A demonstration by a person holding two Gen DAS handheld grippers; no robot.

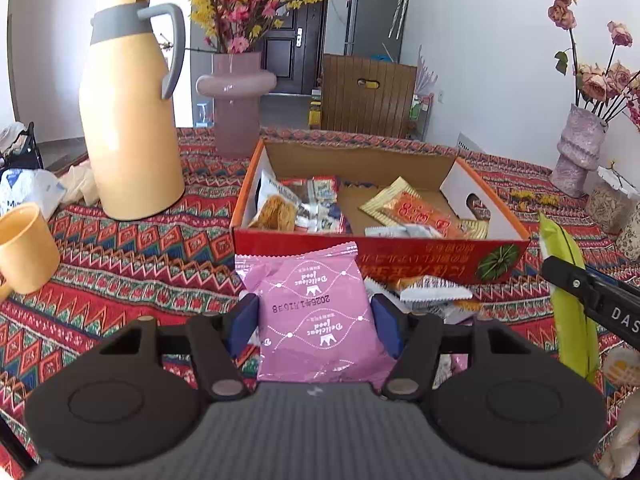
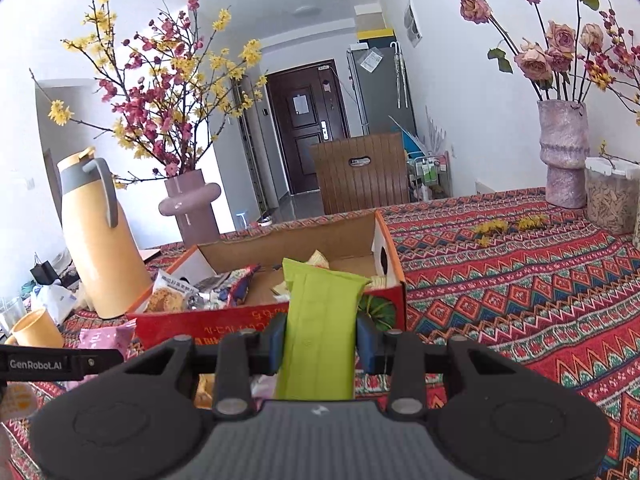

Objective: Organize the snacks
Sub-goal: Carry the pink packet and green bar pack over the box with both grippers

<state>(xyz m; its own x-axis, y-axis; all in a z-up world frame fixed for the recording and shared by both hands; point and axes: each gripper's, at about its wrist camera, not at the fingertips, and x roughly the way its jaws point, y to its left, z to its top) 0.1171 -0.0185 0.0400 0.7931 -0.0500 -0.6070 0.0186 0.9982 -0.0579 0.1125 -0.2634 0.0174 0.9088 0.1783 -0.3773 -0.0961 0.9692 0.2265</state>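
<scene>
Both packets look light and crinkly: the left claw [image 1: 316, 322] is clamped across the pink packet's [image 1: 316, 312] soft middle, the right claw [image 2: 320, 344] across the green packet [image 2: 320, 320] (slippery film, I'd guess), both held just before the snack box [image 1: 400, 256].

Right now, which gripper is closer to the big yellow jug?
Left. The left gripper, shut on the pink packet, sits just right of the jug. The right gripper, holding the green packet, is farther right.

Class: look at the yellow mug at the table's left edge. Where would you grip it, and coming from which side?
Grip the yellow mug by its rim wall from above, one finger inside: it stands upright, mouth open; its handle is barely visible.
</scene>
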